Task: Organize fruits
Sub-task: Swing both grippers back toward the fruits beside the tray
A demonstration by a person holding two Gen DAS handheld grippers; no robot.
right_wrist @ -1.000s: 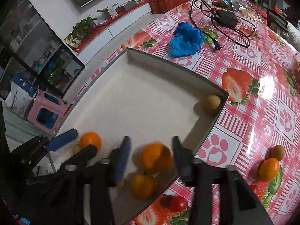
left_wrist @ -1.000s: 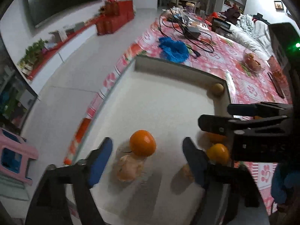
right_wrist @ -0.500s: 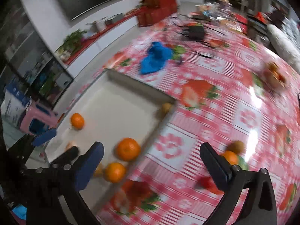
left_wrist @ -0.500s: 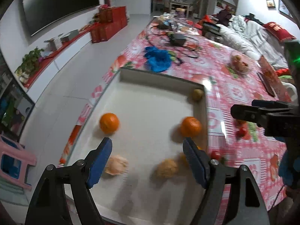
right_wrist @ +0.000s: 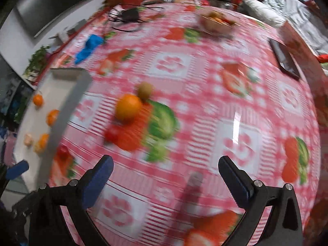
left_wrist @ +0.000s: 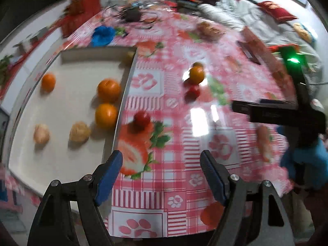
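While the left wrist view is blurred, its main facts read clearly: the left tool (left_wrist: 161,176) hangs above the near edge of the bench (left_wrist: 205,135), its blue-padded fingers (left_wrist: 108,174) spread wide apart and holding nothing. To its left lies a shallow white tray (left_wrist: 67,155) with five fruits on its floor — a small orange (left_wrist: 48,81) near the far left wall, two larger oranges (left_wrist: 108,89) one behind the other against the right wall, and two pale peeled fruits (left_wrist: 79,131) nearer the camera. A yellowish fruit (left_wrist: 129,55) sits in the tray's far right corner. Outside the tray, a red tomato (left_wrist: 141,118) rests on the checked tablecloth just beside the tray's right wall. Farther out, an orange (left_wrist: 196,74) touches a second red tomato (left_wrist: 192,91). A blue cloth (left_wrist: 102,34) lies beyond the tray. The right tool's black arm (left_wrist: 276,114) crosses the right side.

From the right wrist view, the right tool (right_wrist: 164,178) is also empty, with its fingers (right_wrist: 235,179) wide apart over the tablecloth. Ahead of it sits the orange (right_wrist: 128,107), touching a brown kiwi-like fruit (right_wrist: 145,90) behind it, with a red tomato (right_wrist: 111,133) just in front. The tray (right_wrist: 61,121) stands at the left, oranges visible inside, and another tomato (right_wrist: 62,152) lies beside its wall. A bowl of fruit (right_wrist: 215,19) stands far across the bench — details there are too blurred to tell.
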